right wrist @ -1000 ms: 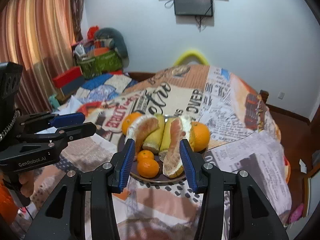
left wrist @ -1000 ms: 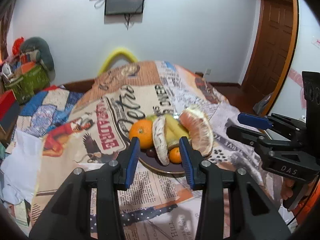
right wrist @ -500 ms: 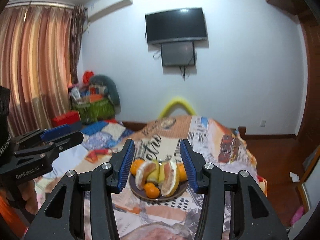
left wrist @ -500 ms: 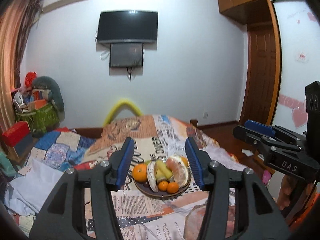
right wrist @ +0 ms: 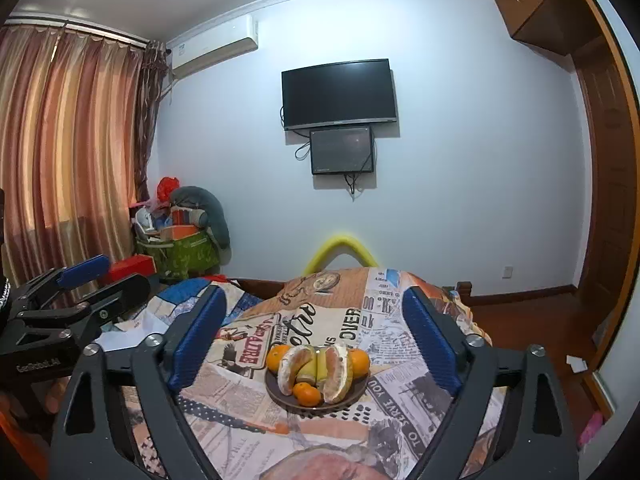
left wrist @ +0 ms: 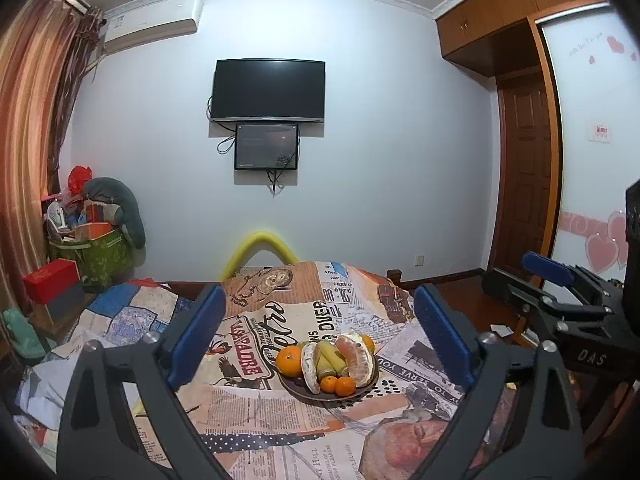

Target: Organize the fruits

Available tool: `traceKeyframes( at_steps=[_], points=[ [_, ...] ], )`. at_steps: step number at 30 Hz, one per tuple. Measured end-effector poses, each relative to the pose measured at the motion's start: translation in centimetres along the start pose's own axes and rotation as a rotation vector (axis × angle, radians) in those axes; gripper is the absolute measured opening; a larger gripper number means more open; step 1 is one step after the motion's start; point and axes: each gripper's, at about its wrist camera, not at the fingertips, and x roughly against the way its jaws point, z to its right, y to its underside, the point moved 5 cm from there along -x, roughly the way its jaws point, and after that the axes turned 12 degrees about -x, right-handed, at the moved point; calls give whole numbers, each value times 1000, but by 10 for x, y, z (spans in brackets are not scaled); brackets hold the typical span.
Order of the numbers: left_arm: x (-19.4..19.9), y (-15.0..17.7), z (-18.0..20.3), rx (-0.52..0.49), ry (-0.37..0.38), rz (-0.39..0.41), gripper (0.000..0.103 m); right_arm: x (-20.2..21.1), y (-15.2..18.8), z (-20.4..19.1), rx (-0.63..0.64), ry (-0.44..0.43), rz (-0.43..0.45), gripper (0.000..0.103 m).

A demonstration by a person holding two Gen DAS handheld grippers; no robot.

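A dark plate (left wrist: pixel 296 390) (right wrist: pixel 276 394) sits on the newsprint-patterned tablecloth and holds oranges (left wrist: pixel 289 361) (right wrist: pixel 359 361), small tangerines (left wrist: pixel 345 386) (right wrist: pixel 307 395), peeled pomelo wedges (left wrist: pixel 357 360) (right wrist: pixel 335 372) and green-yellow bananas (left wrist: pixel 330 359) (right wrist: pixel 308 368). My left gripper (left wrist: pixel 318 340) is open and empty, held well back from the plate. My right gripper (right wrist: pixel 316 338) is also open and empty, equally far back. Each gripper shows at the edge of the other's view.
The cloth-covered table (left wrist: pixel 280 312) fills the foreground. A yellow foam arc (left wrist: pixel 260 240) rises behind its far edge. Clutter and a green bag (left wrist: pixel 96 256) stand at the left wall. A wooden door (left wrist: pixel 524 184) is on the right, a TV (left wrist: pixel 268 90) on the wall.
Both grippers have pulled back and risen away from the plate, which now looks small and distant. Their jaws have spread wider.
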Motion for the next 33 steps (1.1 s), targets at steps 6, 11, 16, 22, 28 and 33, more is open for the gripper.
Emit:
traceKeyframes(
  at_steps=[6, 11, 16, 22, 28, 33],
  points=[
    [7, 1, -2, 13, -17, 5, 100, 12, 6, 2, 4, 33, 20, 103],
    [8, 3, 3, 1, -16, 4, 101, 17, 8, 5, -4, 33, 19, 103],
    [6, 5, 6, -2, -8, 2, 102, 18, 8, 4, -1, 34, 21, 103],
    [5, 7, 6, 3, 4, -3, 102, 22, 7, 5, 3, 36, 28, 103],
    [6, 6, 6, 4, 7, -1, 103, 25, 5, 4, 0, 35, 31, 103],
    [4, 7, 6, 9, 11, -2, 103, 26, 5, 2, 3, 35, 34, 103]
  ],
)
